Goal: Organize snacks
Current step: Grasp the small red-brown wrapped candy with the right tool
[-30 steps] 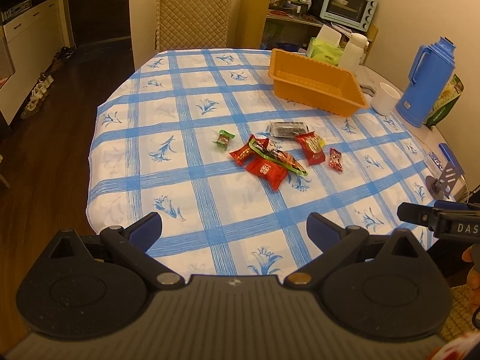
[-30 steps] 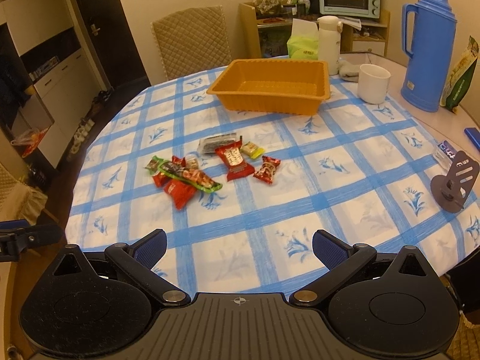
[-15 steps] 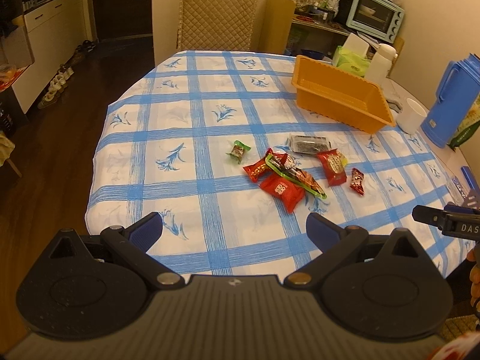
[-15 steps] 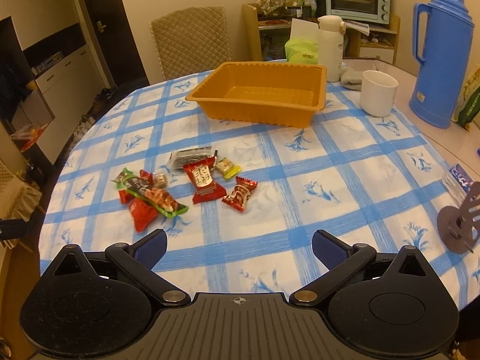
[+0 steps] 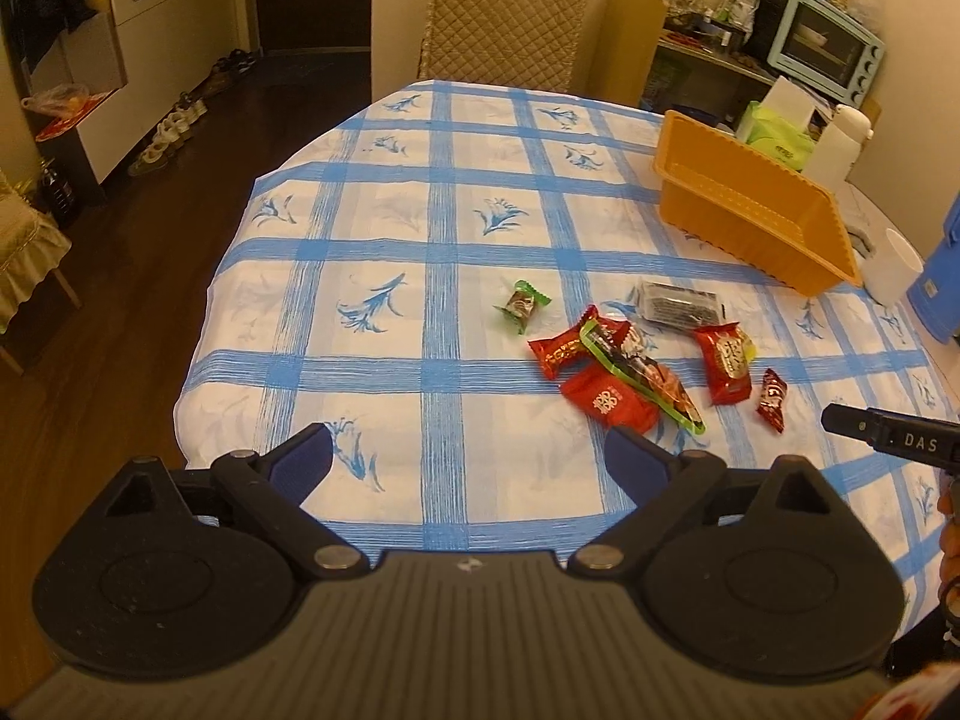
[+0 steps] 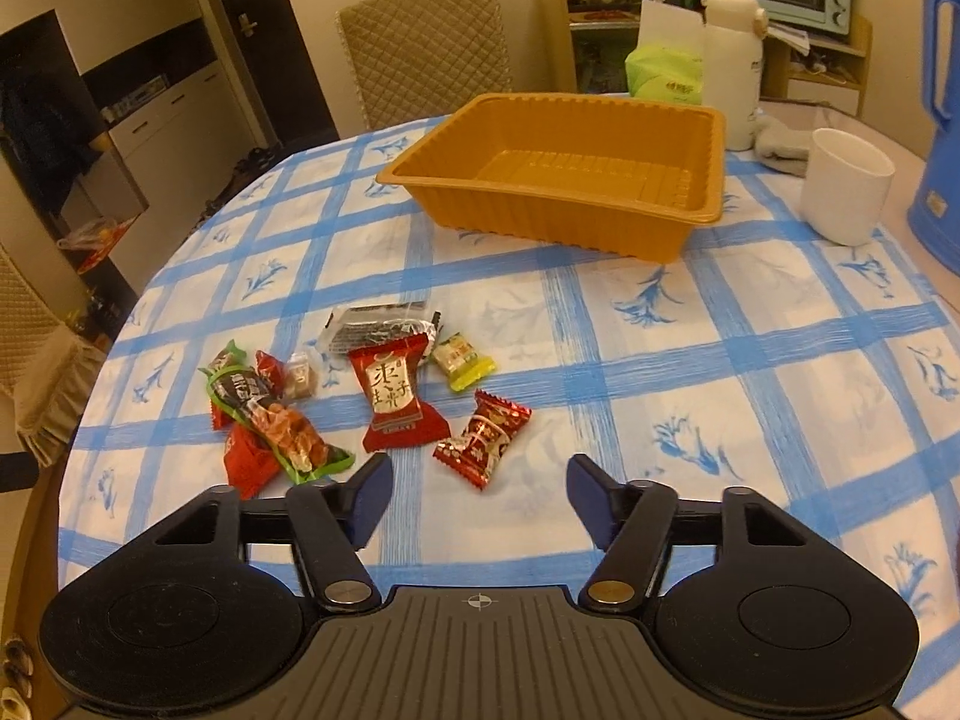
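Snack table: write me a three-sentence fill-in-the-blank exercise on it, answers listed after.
1. The orange tray holds ____ snacks.
2. The snacks lie loose on a blue-and-white ____ tablecloth.
3. Beside the tray stands a plain ____ cup.

Missing words: no; checked; white

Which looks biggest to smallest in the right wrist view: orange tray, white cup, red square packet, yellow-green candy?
1. orange tray
2. white cup
3. red square packet
4. yellow-green candy

The cup and red packet look close in size, and the packet lies nearer the camera, so that pair is unsure.
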